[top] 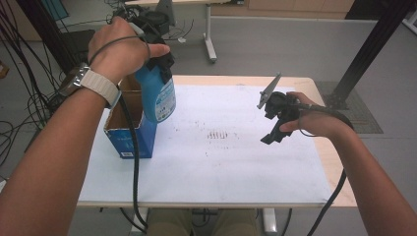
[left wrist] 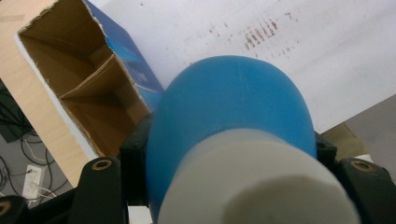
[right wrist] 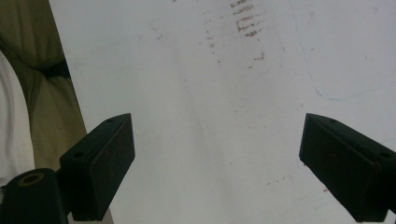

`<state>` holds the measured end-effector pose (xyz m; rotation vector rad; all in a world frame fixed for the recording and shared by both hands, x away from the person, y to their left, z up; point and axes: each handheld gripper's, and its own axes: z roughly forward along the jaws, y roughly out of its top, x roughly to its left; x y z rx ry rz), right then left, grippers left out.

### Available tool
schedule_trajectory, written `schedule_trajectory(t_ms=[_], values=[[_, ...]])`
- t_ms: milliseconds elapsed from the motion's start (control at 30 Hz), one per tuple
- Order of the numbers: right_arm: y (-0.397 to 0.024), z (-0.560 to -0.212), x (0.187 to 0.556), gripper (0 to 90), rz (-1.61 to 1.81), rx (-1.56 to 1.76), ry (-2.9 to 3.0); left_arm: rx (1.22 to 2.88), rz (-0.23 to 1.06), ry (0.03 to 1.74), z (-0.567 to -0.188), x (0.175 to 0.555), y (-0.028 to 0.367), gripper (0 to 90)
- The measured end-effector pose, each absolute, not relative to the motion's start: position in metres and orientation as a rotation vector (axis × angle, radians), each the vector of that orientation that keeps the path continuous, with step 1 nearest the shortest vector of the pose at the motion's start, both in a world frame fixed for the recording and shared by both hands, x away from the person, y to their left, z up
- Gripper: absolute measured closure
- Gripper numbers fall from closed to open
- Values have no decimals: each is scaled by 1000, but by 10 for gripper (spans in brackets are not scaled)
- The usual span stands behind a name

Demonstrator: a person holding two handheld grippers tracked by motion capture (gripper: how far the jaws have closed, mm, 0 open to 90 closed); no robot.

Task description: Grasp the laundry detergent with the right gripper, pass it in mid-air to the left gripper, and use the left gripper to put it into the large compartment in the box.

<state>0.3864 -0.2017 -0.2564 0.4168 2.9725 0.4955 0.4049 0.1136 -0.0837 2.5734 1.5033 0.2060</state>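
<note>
White paper (top: 236,162) covers most of the pale wooden table (top: 339,162), marked with a patch of small brown smudges (top: 221,134) near its middle. At the paper's left edge stands an open blue cardboard box (top: 125,140), and I use it as my landmark.

I have the left gripper (top: 160,64) clamped on a blue bottle (top: 158,96), holding it in the air just to the right of the box and level with the box's upper half. The bottle is bright blue plastic with a rounded shoulder, a white cap (left wrist: 261,186) at the gripper end and a pale printed label on its side; I cannot read the label. In the left gripper view the bottle's body (left wrist: 233,102) bulges between the black jaws, and beside it the box's brown inside (left wrist: 79,79) shows a cardboard divider.

My hand covers much of the gripper's body in the high view, and the bottle hides the box's right wall.

Well to the right of the box, past the smudges, my right gripper (top: 275,130) hangs above the paper with its jaws wide apart and nothing between them.
</note>
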Motion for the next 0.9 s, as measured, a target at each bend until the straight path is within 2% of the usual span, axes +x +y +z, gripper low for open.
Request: schedule_trajectory(t_ms=[900], values=[[-199,-250,393,103,504,390,2962,2457,246,1717,-60,411,145,381]])
